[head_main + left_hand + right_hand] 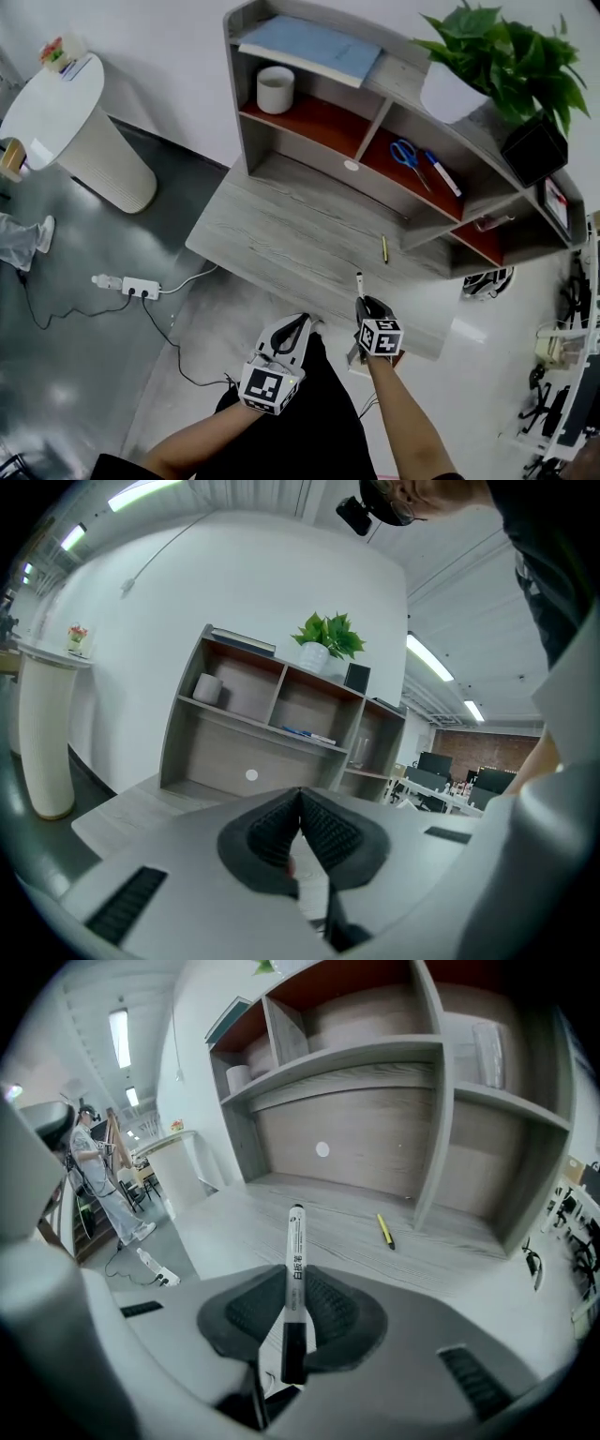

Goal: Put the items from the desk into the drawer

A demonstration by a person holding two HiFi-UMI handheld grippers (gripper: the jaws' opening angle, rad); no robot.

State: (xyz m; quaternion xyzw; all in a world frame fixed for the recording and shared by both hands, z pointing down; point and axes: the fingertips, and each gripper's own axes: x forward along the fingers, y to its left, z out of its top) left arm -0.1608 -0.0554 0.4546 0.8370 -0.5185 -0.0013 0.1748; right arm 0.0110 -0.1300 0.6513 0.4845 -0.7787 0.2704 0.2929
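Right gripper (293,1283) is pinching a white marker (294,1251). Pads are closing on the barrel just above the black end, and most of the length is sticking out ahead of the jaws, over the desk (272,234).

Left gripper (300,799) is carrying nothing, its jaws pressed together at the tips.

A yellow pen (384,1230) is lying flat on the desk, ahead and a little to the right of the right gripper, apart from the marker's tip.

No drawer is showing in any view.

Handling, as judged:
- The marker is looking light, stiff and smooth-sided.
- Gripped near one end, it is likely to pivot or slide, so a hold nearer the middle would be steadier.
- The pen is looking thin and liable to roll, so I would be pinching across its middle.
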